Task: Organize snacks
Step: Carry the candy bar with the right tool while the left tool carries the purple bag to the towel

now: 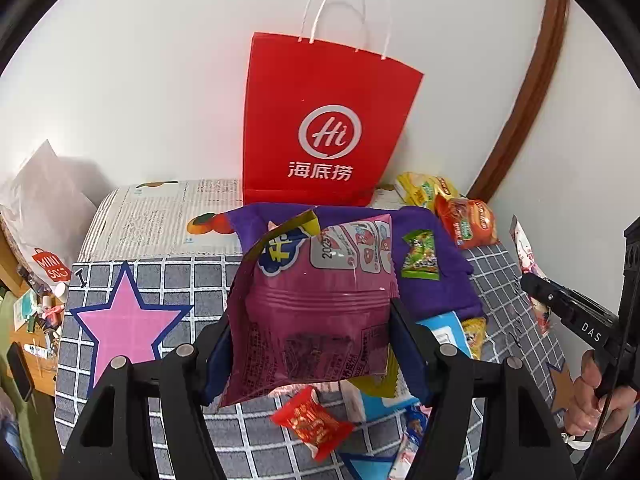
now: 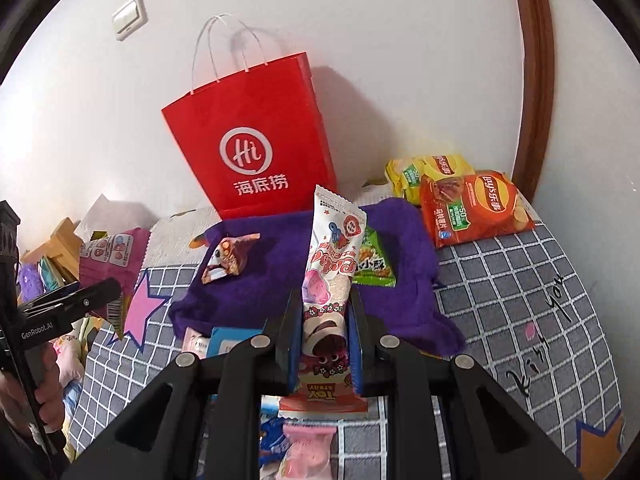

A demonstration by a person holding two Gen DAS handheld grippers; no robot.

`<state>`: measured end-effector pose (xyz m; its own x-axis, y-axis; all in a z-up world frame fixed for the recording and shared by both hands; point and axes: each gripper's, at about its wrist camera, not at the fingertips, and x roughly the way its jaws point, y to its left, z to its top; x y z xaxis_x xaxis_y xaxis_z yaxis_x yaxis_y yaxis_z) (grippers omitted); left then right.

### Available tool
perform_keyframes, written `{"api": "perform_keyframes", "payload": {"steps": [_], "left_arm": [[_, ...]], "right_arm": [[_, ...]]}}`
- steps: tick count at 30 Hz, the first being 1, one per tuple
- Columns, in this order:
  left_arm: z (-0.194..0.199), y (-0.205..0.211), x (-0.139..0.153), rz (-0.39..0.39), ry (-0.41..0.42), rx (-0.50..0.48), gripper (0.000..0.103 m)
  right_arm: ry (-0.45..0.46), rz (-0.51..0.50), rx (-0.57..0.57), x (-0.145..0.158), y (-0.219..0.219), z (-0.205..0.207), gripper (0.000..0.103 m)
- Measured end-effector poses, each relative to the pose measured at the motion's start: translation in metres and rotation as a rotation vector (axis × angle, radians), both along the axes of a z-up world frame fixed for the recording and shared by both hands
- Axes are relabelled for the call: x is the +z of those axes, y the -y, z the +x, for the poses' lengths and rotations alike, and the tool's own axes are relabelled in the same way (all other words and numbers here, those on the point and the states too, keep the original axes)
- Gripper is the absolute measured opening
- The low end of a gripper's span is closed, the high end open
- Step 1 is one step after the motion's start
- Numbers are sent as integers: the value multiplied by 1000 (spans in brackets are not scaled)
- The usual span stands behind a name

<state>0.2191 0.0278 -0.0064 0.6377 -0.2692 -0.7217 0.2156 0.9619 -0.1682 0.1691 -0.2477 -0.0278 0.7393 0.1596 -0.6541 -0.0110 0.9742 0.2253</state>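
Magenta packet (image 1: 316,312) clamped in left gripper (image 1: 312,344).

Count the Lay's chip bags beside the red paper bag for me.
2. The yellow Lay's chip bag lies at the back right near the wall; the orange Lay's chip bag overlaps its front edge, right of the purple cloth. More could be hidden inside the red paper bag.

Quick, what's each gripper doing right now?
Left gripper: shut on magenta foil snack packet.
Right gripper: shut on long white-pink snack wrapper.

Wall switch (image 2: 129,17), brown door frame (image 2: 538,80), perhaps a cluttered desk (image 1: 32,320).
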Motion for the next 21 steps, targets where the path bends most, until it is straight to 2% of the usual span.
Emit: {"api": "perform_keyframes", "payload": {"steps": [10, 21], "left_arm": [[35, 2, -24, -11, -34, 12, 67], [63, 8, -49, -12, -73, 2, 67]], "right_arm": [[-34, 19, 5, -18, 7, 42, 20], [-81, 23, 42, -46, -7, 83, 20]]}}
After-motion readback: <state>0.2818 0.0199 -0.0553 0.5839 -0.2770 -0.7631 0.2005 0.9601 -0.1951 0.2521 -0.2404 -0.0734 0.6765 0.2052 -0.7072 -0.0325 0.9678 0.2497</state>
